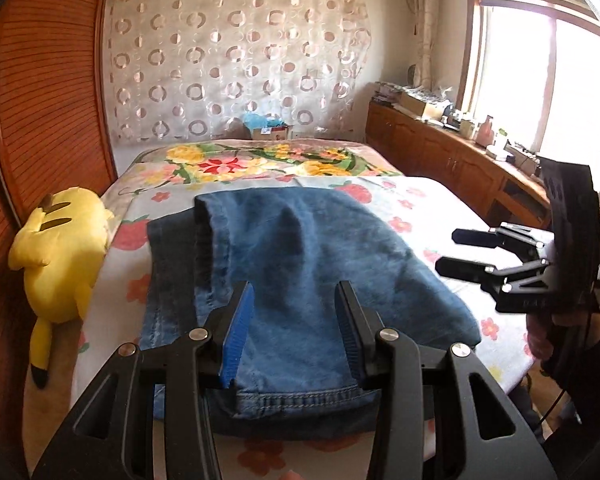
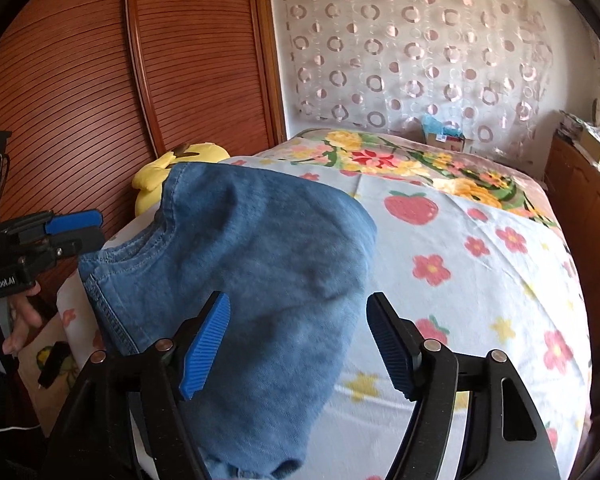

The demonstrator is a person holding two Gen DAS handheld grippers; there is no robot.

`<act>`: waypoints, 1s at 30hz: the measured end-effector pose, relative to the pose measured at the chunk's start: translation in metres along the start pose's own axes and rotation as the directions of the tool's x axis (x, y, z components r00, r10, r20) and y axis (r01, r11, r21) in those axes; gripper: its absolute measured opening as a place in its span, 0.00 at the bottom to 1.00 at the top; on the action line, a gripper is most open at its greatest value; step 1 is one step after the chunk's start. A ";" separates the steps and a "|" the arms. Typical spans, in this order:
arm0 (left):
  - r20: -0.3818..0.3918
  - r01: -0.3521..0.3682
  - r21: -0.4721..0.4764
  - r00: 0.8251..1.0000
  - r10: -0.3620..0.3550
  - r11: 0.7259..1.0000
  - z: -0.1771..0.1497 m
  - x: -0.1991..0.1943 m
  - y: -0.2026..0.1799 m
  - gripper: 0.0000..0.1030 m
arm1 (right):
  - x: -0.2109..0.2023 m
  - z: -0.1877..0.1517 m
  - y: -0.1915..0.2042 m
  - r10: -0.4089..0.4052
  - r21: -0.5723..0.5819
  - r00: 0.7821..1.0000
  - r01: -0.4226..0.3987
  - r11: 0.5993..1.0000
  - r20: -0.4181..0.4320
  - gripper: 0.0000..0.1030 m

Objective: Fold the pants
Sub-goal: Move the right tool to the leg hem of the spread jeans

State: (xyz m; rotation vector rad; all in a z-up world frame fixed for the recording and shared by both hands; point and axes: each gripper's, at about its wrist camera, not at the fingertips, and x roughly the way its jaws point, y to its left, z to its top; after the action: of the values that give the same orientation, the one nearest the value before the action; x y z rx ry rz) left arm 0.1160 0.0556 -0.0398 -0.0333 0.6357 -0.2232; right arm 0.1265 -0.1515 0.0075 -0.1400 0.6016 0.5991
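Blue denim pants point(image 1: 300, 248) lie folded into a compact stack on the flowered bed sheet point(image 1: 420, 208), hem edge toward me. My left gripper point(image 1: 294, 292) hovers over the near hem with its blue-padded jaws partly apart and no cloth pinched; from the right wrist view it point(image 2: 100, 228) sits just off the pants' left edge. My right gripper point(image 1: 448, 252) is to the right of the pants, jaws spread and empty. In its own view the right gripper point(image 2: 298, 300) stands wide over the pants' point(image 2: 260, 248) near right part, above the sheet point(image 2: 480, 280).
A yellow plush toy point(image 1: 60, 248) lies along the bed's left edge against the wooden slatted wardrobe point(image 1: 40, 100). A wooden cabinet point(image 1: 440, 152) with clutter runs under the window at right. A small box point(image 1: 270, 132) sits beyond the bed. A person's hand point(image 2: 20, 320) holds the left gripper.
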 end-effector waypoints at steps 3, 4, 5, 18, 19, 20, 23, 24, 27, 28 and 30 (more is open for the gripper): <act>-0.007 0.016 0.007 1.000 -0.016 1.000 0.002 0.007 -0.005 0.42 | -0.004 -0.005 0.002 -0.005 0.010 1.000 0.005 1.000 -0.003 0.72; -0.018 0.014 0.015 1.000 -0.014 1.000 0.002 0.011 -0.008 0.42 | -0.005 -0.007 0.001 -0.007 0.011 1.000 0.007 1.000 -0.005 0.72; -0.029 0.014 0.023 1.000 -0.013 1.000 0.001 0.015 -0.011 0.42 | -0.006 -0.009 0.000 -0.010 0.013 1.000 0.010 1.000 -0.007 0.73; -0.071 0.068 0.059 0.995 -0.064 0.996 -0.013 0.037 -0.033 0.41 | -0.009 -0.023 -0.006 0.000 0.051 0.998 0.003 0.999 -0.055 0.73; -0.066 0.070 0.066 0.996 -0.066 0.995 -0.013 0.037 -0.035 0.36 | -0.009 -0.024 -0.008 0.001 0.053 0.998 0.002 0.999 -0.056 0.73; -0.064 0.068 0.070 0.996 -0.063 0.995 -0.014 0.037 -0.036 0.30 | -0.008 -0.024 -0.009 0.000 0.055 0.998 0.003 0.998 -0.057 0.73; -0.066 0.060 0.066 0.996 -0.056 0.996 -0.014 0.039 -0.036 0.24 | -0.008 -0.025 -0.008 -0.003 0.056 0.998 0.006 0.998 -0.059 0.73; -0.066 0.058 0.066 0.996 -0.054 0.996 -0.014 0.039 -0.036 0.19 | -0.009 -0.027 -0.008 -0.003 0.055 0.998 0.006 0.998 -0.059 0.73; -0.065 0.050 0.066 0.997 -0.045 0.997 -0.014 0.040 -0.035 0.16 | -0.008 -0.027 -0.009 -0.003 0.057 0.998 0.006 0.998 -0.060 0.73; -0.065 0.050 0.064 0.997 -0.045 0.997 -0.015 0.039 -0.034 0.16 | -0.009 -0.028 -0.009 -0.001 0.059 0.998 0.005 0.998 -0.061 0.73; -0.067 0.054 0.056 0.996 -0.050 0.997 -0.014 0.039 -0.033 0.16 | -0.007 -0.029 -0.008 0.001 0.063 0.998 0.003 0.998 -0.065 0.73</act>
State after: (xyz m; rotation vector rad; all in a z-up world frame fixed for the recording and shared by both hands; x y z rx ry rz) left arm 0.1320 0.0157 -0.0709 0.0131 0.6937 -0.2940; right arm 0.1120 -0.1704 -0.0125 -0.1008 0.6828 0.5760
